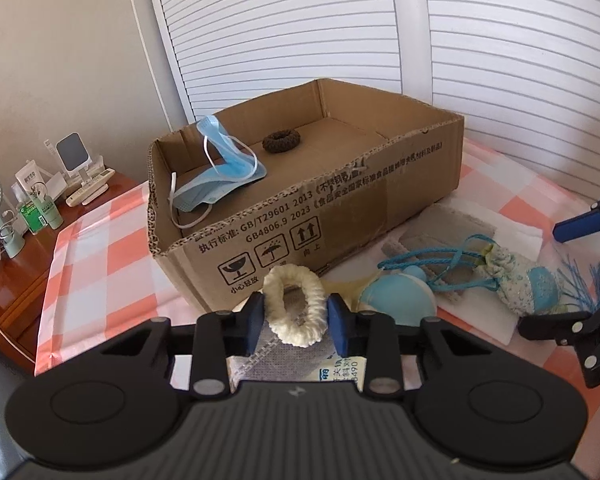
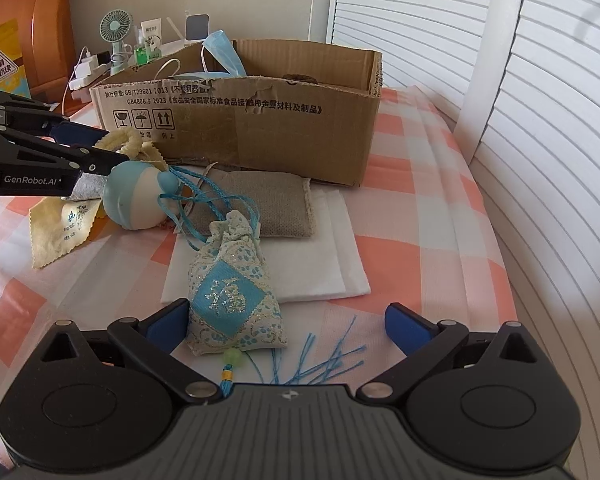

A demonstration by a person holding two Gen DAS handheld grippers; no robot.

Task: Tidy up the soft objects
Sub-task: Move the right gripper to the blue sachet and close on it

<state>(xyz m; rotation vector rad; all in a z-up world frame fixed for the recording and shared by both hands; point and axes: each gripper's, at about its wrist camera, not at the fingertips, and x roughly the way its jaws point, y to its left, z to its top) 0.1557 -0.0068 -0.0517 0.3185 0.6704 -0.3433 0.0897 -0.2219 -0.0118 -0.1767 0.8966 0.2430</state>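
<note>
Cream-coloured fuzzy hair tie point(image 1: 295, 306) sits pinched between the blue pads of the left gripper point(image 1: 296, 314), its loop standing upright, held just in front of the cardboard box point(image 1: 340, 216). Inside the box already lie a blue face mask point(image 1: 220, 172) and a brown hair tie point(image 1: 281, 141). The step in hand appears to be carrying this tie into the box; next, it likely needs lifting over the near wall and releasing.

To the right, the right gripper point(image 2: 286, 328) has its jaws wide apart around a blue embroidered sachet point(image 2: 232, 300), not clamping it. Nearby lie a blue-and-white ball point(image 2: 134, 200), a grey pouch point(image 2: 256, 204) and a yellow cloth point(image 2: 60, 228), all on a pink-and-white checked cover point(image 2: 420, 272). White louvred doors point(image 1: 300, 20) stand behind.
</note>
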